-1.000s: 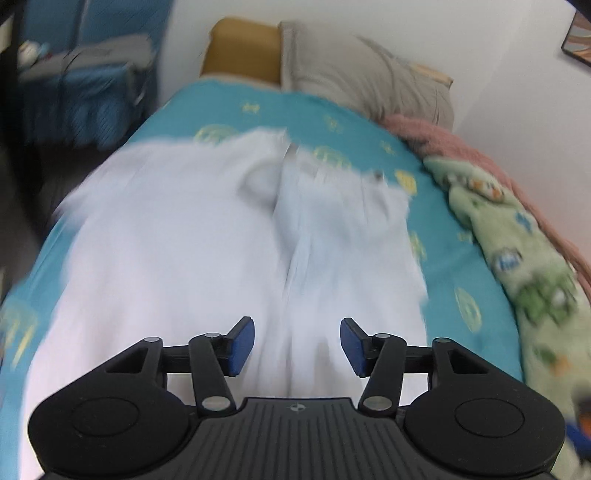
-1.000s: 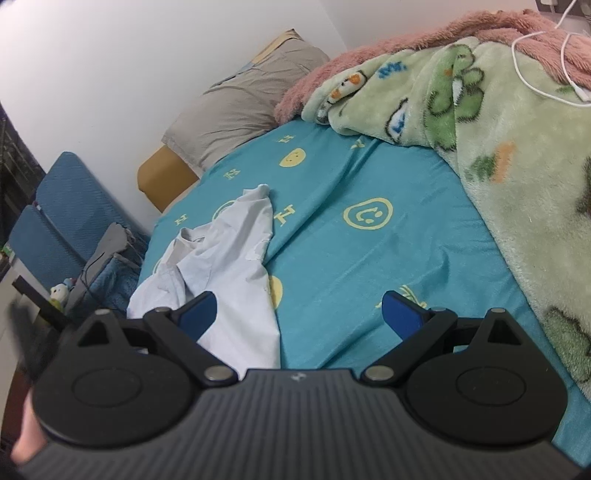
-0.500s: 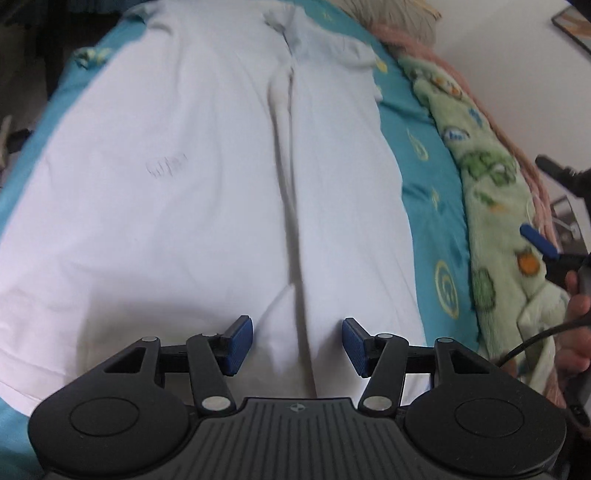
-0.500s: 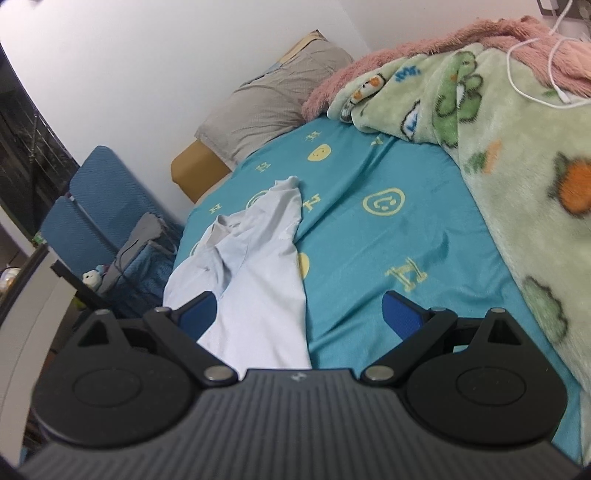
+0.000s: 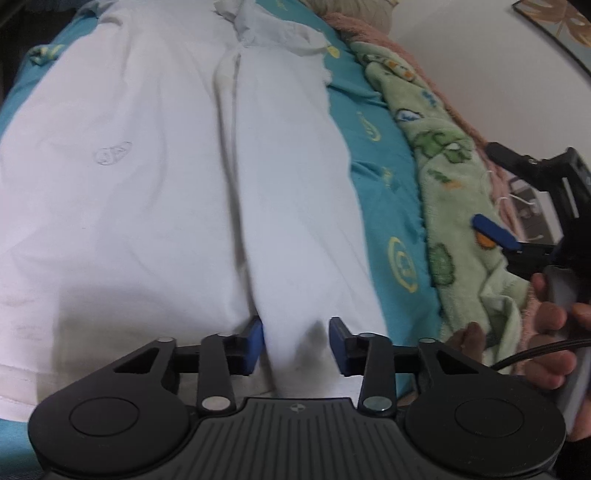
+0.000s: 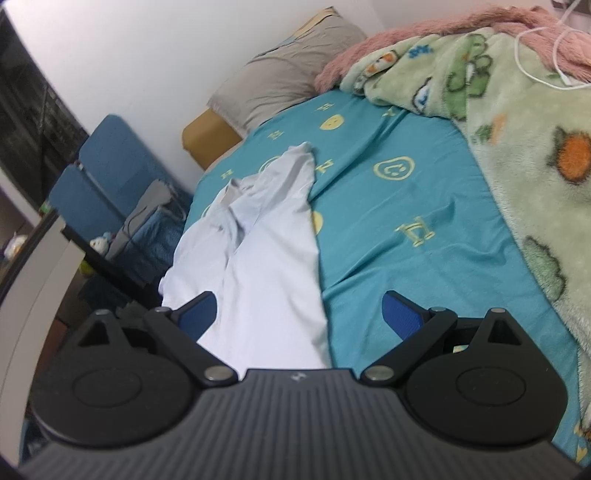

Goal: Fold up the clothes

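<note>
A white shirt (image 5: pixel 147 177) lies spread on the teal bed sheet (image 5: pixel 384 206), collar at the far end, with a long lengthwise ridge down its middle. My left gripper (image 5: pixel 295 341) is open and low over the shirt's near hem, its pads either side of the raised fold, touching cloth. The shirt also shows in the right wrist view (image 6: pixel 269 258). My right gripper (image 6: pixel 299 314) is open wide and empty, held above the shirt's right edge and the sheet (image 6: pixel 406 229). It shows at the right of the left wrist view (image 5: pixel 517 206).
A green fleece blanket (image 6: pixel 517 122) and a pink one (image 6: pixel 424 33) lie along the bed's right side with a white cable (image 6: pixel 543 55). A grey pillow (image 6: pixel 280 77) lies at the head. Blue chairs (image 6: pixel 107 173) stand left of the bed.
My left gripper has dropped low and forward onto the shirt's near hem, and the fold now sits between its pads. My right gripper has drifted a little; both stay open.
</note>
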A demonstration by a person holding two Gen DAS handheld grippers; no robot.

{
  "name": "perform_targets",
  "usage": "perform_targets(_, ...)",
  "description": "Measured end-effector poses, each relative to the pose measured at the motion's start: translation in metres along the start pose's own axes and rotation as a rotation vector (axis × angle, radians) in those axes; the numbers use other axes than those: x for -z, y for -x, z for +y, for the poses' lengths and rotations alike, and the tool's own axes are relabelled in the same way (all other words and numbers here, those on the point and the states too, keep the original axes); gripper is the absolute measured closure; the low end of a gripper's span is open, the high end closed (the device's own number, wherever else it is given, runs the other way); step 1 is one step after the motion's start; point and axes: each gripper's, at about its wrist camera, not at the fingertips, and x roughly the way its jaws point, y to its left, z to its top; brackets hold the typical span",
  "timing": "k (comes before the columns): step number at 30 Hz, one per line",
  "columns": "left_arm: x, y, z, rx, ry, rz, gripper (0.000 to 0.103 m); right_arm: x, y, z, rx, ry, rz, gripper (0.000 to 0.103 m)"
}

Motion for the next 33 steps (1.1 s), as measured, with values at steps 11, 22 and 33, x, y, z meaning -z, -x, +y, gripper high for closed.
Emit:
perform_targets(11, 0.001, -0.021, 0.001, -0.024, 0.002, 0.070, 0.066, 0.004, -0.007, 0.011, -0.010, 0.054, 0.019, 0.005)
perform_targets(22, -0.003, -0.018, 0.007, -0.006, 0.048, 0.027, 0.098, 0.004, -0.006, 0.010, -0.024, 0.082, 0.033, 0.005)
perform_targets(33, -0.008, 0.007, 0.022, 0.049, 0.150, -0.070, 0.099, 0.015, 0.024, 0.044, -0.109, 0.395, 0.350, 0.047)
